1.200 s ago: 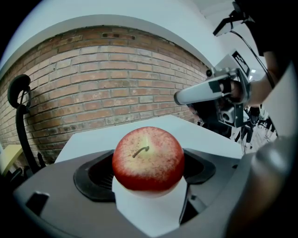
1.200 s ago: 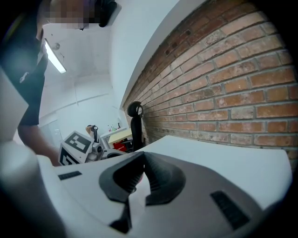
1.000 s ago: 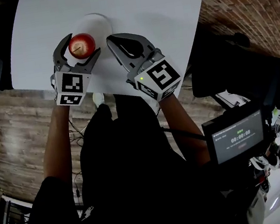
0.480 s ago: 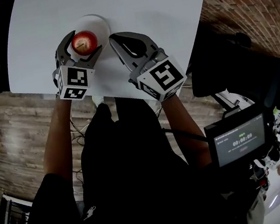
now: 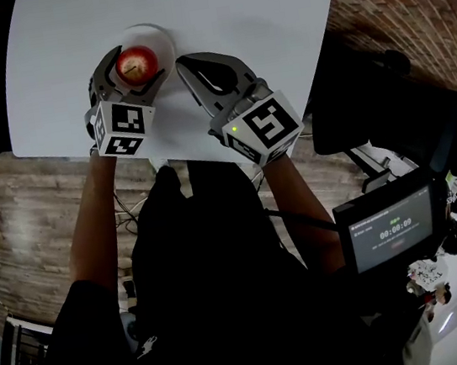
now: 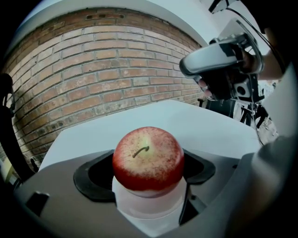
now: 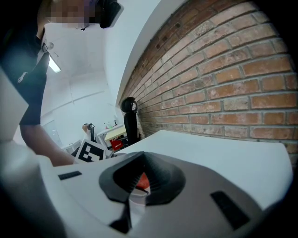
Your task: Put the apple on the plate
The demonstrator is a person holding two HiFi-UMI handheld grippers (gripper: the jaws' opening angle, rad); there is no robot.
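A red apple (image 5: 136,64) sits between the jaws of my left gripper (image 5: 136,63), which is shut on it. In the left gripper view the apple (image 6: 148,158) fills the gap between the black pads (image 6: 93,179), stem up. The white plate (image 6: 149,207) lies directly beneath it. Whether the apple touches the plate I cannot tell. In the head view the plate (image 5: 157,33) shows as a round rim beyond the apple. My right gripper (image 5: 186,65) is just right of the plate, jaws shut and empty. Through its jaws, the right gripper (image 7: 139,186) view catches a sliver of the apple (image 7: 142,180).
The white table (image 5: 254,12) has its near edge just behind both grippers and a rounded corner at the right. A brick wall (image 6: 93,83) stands past the far edge. A screen with a timer (image 5: 391,225) is at the lower right, off the table.
My left gripper has carried the apple away from the table's near edge and lower, so it now sits over the plate's middle. The right gripper has hardly moved.
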